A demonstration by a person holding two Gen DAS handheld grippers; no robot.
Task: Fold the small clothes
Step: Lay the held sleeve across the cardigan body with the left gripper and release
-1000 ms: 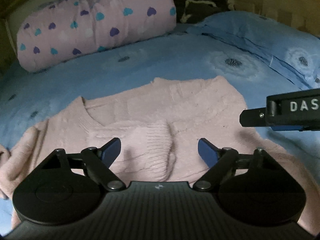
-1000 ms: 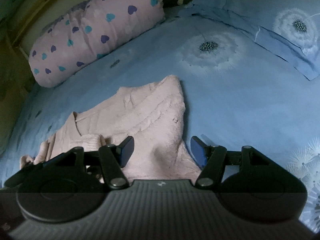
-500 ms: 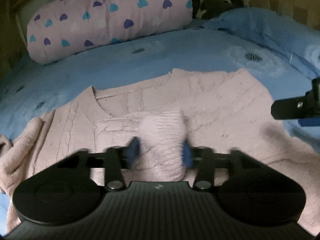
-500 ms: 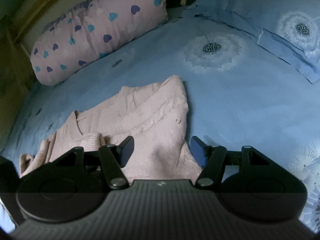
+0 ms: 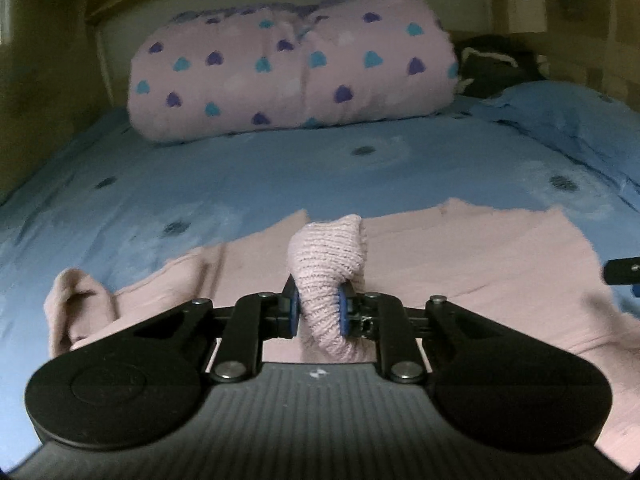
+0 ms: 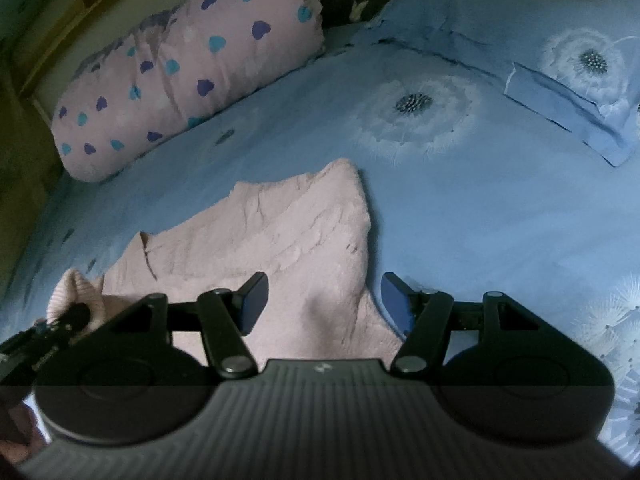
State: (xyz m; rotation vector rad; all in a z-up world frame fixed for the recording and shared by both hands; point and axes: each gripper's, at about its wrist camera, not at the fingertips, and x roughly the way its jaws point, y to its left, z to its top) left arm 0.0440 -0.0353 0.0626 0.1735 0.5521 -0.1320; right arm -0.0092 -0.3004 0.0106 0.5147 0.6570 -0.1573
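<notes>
Since a second ago: left gripper (image 5: 319, 312), then spread wide either side of the ribbed sleeve cuff (image 5: 329, 256), is now closing, blue pads pressing the cuff from both sides; cuff raised off the garment and standing bunched above the fingers. Right gripper (image 6: 323, 301): unmoved, jaws apart, nothing between the pads, poised over the sweater's near edge.

Item: pink knit sweater (image 6: 280, 236), small, cable-textured, spread flat on the blue bedsheet (image 6: 460, 220), neckline toward the left of the right-wrist view, one corner pointing up the bed. Far sleeve crumpled at the left edge in the left-wrist view.

Surroundings: rolled pink quilt with heart print (image 5: 292, 80) at the head of the bed; blue pillow (image 6: 520, 40) with dandelion print beside it, well apart from the sweater.
</notes>
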